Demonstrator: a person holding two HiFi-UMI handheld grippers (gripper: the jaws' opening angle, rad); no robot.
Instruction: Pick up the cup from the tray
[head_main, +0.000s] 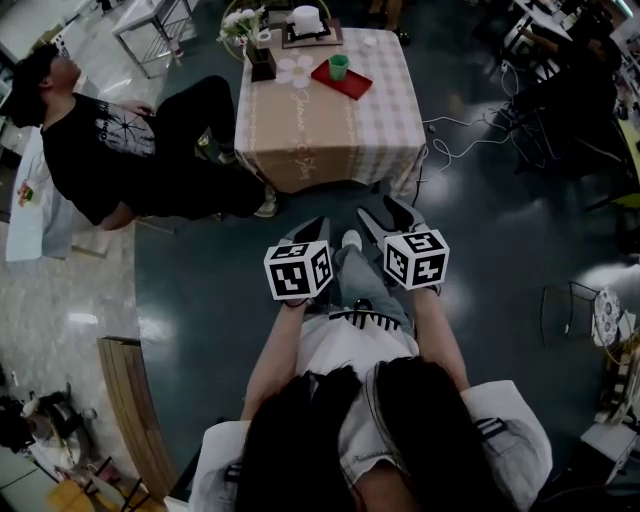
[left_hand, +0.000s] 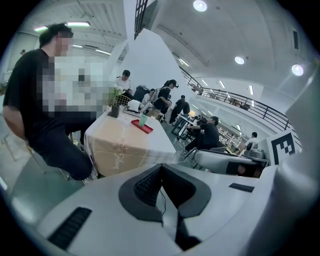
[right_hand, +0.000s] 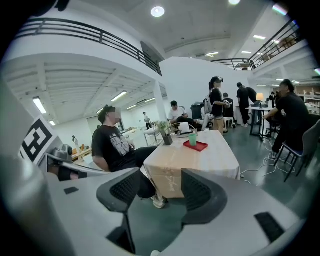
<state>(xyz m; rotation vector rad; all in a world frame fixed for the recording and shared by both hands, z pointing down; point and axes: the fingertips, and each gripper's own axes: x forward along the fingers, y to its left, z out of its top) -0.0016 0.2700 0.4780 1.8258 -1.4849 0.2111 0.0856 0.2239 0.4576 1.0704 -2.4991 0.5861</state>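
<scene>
Cup (head_main: 339, 66) upright on red tray (head_main: 356, 86)

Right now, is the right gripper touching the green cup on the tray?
Apart. The head view shows the right gripper near the person's lap, with floor between it and the table where the cup stands.

The cup (head_main: 339, 66) is small and green (a pale, minty green) and stands upright. It rests on a flat red tray (head_main: 356, 86), toward the tray's left end as the head view shows it. The tray lies at an angle on the far half of the cloth-covered worktop (head_main: 330, 130).
</scene>
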